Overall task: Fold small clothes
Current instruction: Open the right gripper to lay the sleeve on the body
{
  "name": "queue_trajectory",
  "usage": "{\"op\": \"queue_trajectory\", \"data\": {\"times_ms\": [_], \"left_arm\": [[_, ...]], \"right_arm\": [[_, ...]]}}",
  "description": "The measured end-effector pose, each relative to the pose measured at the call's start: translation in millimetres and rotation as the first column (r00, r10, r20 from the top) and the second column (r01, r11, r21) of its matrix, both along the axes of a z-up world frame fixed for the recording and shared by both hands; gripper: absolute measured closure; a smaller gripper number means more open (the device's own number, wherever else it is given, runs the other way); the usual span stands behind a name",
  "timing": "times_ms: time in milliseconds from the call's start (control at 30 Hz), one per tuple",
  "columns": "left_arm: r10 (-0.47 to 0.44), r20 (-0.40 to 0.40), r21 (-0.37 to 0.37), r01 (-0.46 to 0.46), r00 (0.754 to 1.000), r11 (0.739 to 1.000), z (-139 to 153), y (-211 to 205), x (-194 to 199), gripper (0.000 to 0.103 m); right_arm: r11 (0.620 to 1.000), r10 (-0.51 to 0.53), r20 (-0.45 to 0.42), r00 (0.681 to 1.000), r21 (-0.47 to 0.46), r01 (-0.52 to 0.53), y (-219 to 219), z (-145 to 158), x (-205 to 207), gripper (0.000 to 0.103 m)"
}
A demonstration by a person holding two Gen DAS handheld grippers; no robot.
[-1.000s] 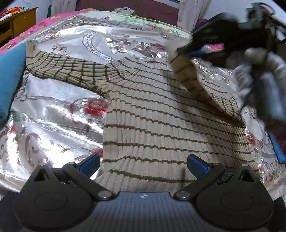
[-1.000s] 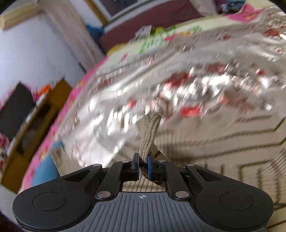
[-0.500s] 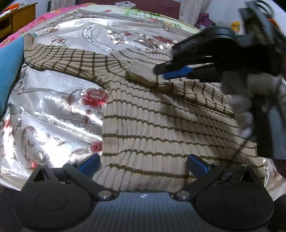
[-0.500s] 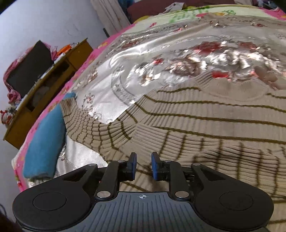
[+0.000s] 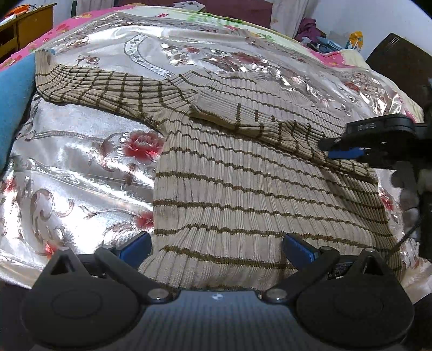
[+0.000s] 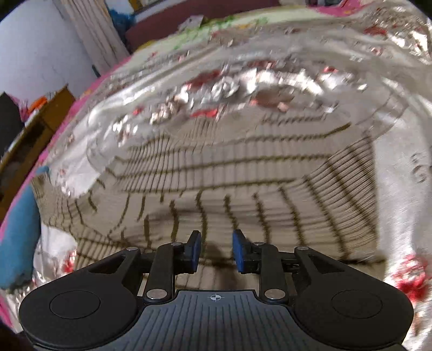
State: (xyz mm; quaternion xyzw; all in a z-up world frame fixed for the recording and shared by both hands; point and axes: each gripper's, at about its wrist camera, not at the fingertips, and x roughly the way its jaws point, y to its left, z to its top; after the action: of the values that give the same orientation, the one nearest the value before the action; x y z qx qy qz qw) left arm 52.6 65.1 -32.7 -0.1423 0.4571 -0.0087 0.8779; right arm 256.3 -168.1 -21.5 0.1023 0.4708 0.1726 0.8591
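A beige ribbed sweater [image 5: 243, 189] with thin brown stripes lies flat on a shiny floral bedspread [image 5: 81, 167]. Its right sleeve [image 5: 256, 121] is folded across the chest; its left sleeve [image 5: 94, 86] stretches out to the left. My left gripper [image 5: 216, 247] is open, its blue pads either side of the sweater's hem. My right gripper [image 6: 216, 251] is open and empty above the sweater [image 6: 243, 189]; it also shows at the right edge of the left wrist view [image 5: 348, 151]. The right wrist view is blurred.
A blue folded cloth [image 5: 13, 108] lies at the bedspread's left edge, also in the right wrist view [image 6: 19, 229]. A wooden cabinet [image 5: 27, 21] stands far left. A dark headboard [image 5: 399, 62] and clutter are at the far right.
My right gripper carried the right sleeve across the chest, let it go, opened wider and pulled back to the right. My left gripper stayed open at the hem.
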Motion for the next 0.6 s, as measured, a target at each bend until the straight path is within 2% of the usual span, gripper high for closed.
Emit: {"op": "queue_trajectory", "data": {"times_ms": [200,333,433,600], "left_arm": [[0.0,-0.008,-0.012,0.0,1.0,1.0,-2,1,1,0.0],[-0.001,-0.018,-0.015,0.0,1.0,1.0,-4,0,3,0.0],[-0.003,-0.025,-0.011,0.003,1.0,1.0,-6,-1,4,0.0],[-0.008,-0.029,-0.009,0.008,1.0,1.0,-7,-2,5,0.0]], "right_arm": [[0.983,-0.179,0.051,0.983,-0.032,0.18,-45,7,15,0.076],[0.968,-0.241,0.06,0.969,-0.059,0.245,-58,-7,30,0.076],[0.971,-0.238,-0.012,0.971,-0.029,0.238,-56,-27,36,0.075],[0.985,-0.155,0.02,0.988,-0.077,0.156,-35,-24,30,0.071]]}}
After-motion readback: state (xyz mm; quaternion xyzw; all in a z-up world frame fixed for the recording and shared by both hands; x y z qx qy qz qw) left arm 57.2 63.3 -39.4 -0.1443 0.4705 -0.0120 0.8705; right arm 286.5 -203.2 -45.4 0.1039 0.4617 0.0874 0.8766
